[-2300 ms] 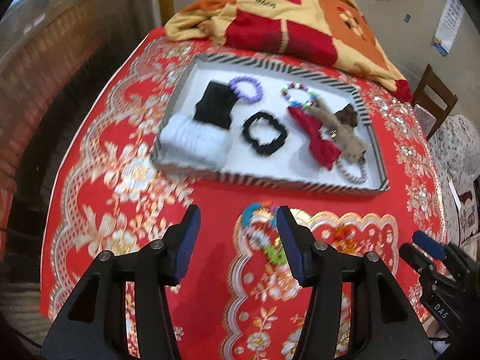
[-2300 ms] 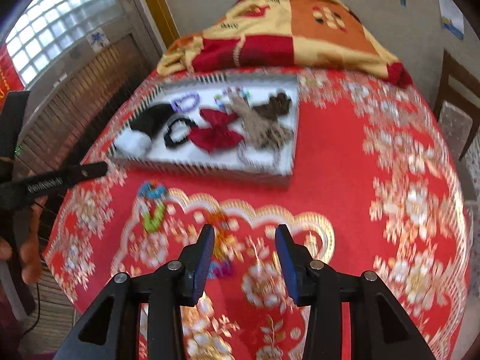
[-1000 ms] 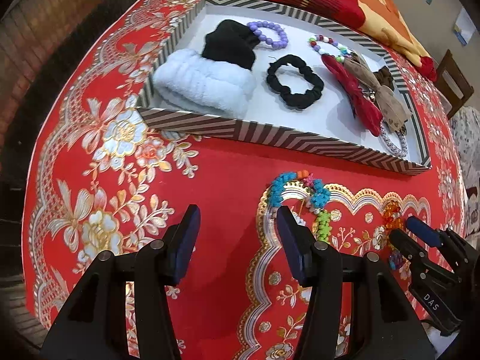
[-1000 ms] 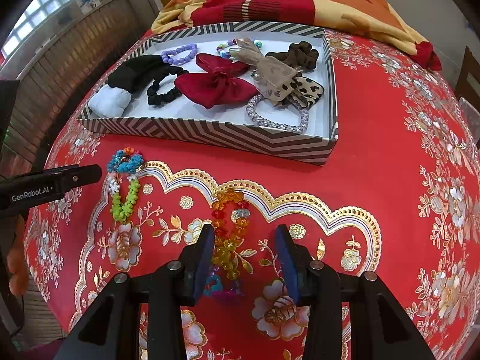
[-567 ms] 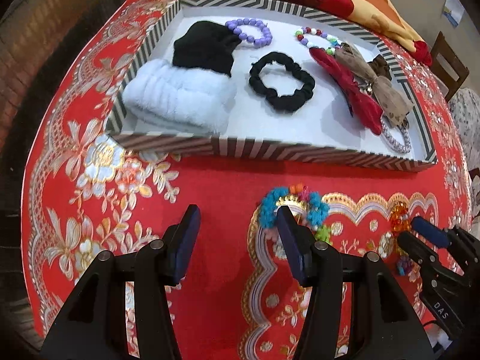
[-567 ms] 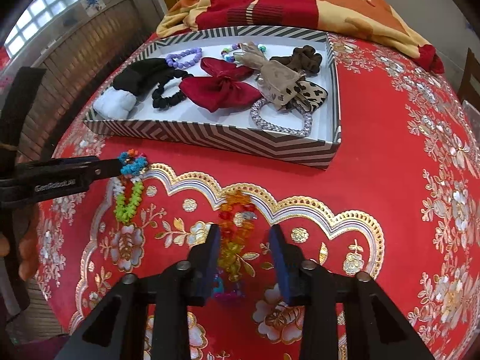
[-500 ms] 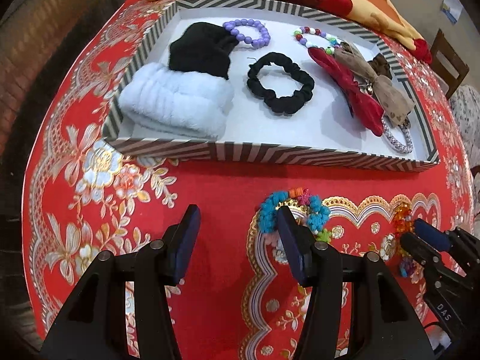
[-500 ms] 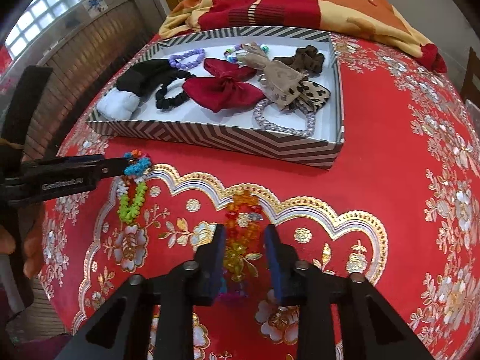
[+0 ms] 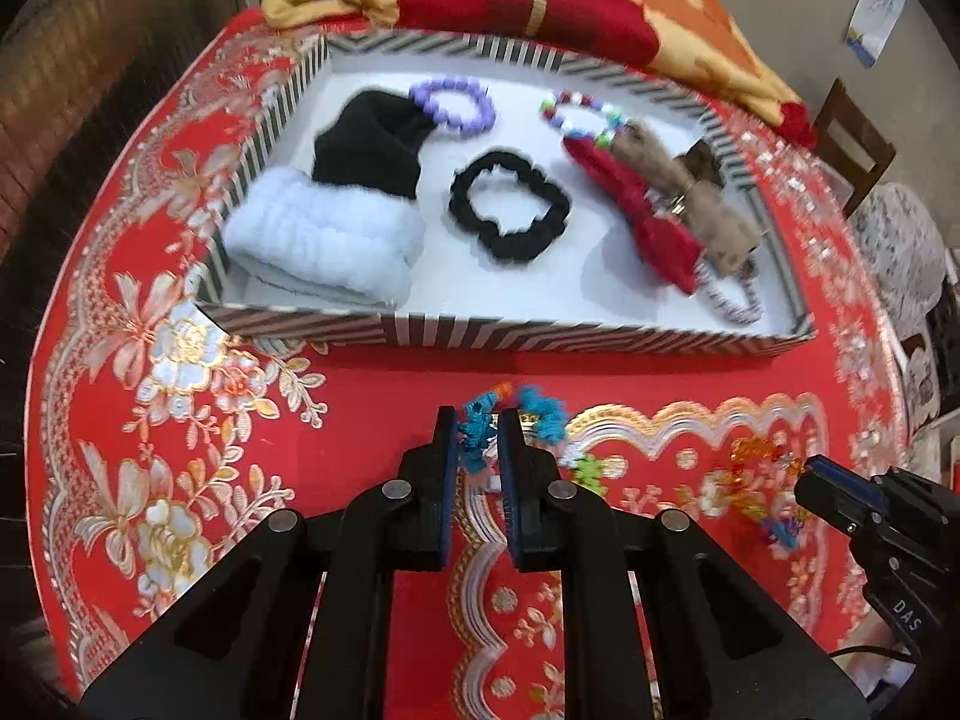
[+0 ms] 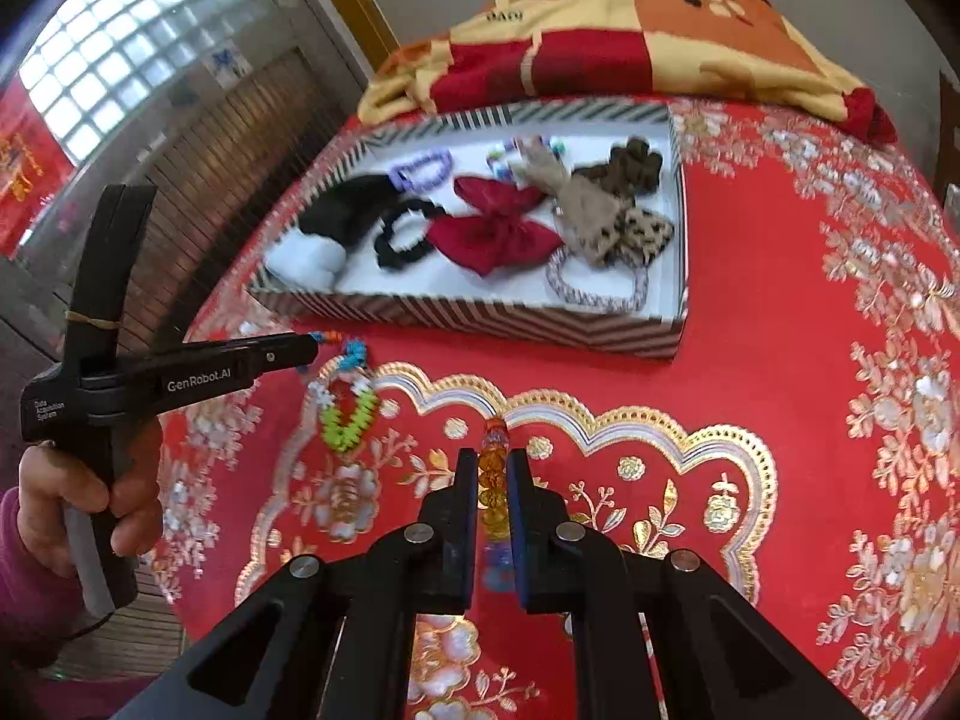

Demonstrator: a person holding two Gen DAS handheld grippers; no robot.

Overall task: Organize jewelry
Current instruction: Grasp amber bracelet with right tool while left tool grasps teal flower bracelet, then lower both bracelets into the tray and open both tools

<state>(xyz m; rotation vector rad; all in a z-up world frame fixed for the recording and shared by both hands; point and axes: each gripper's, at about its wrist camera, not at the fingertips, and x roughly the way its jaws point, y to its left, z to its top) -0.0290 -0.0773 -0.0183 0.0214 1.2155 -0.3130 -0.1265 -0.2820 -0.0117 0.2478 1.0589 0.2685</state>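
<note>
Left gripper (image 9: 475,427) now clamped on the blue-green bracelet (image 9: 528,420), right gripper (image 10: 493,471) on the amber bracelet (image 10: 493,480); both wide apart earlier. Bracelets on the red cloth (image 10: 780,360) before the tray (image 9: 600,337).

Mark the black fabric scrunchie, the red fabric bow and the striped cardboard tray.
black fabric scrunchie (image 9: 510,204), left wrist view, on its left band.
red fabric bow (image 10: 492,225), right wrist view, on its centre knot.
striped cardboard tray (image 9: 600,339), left wrist view, on its near wall.
</note>
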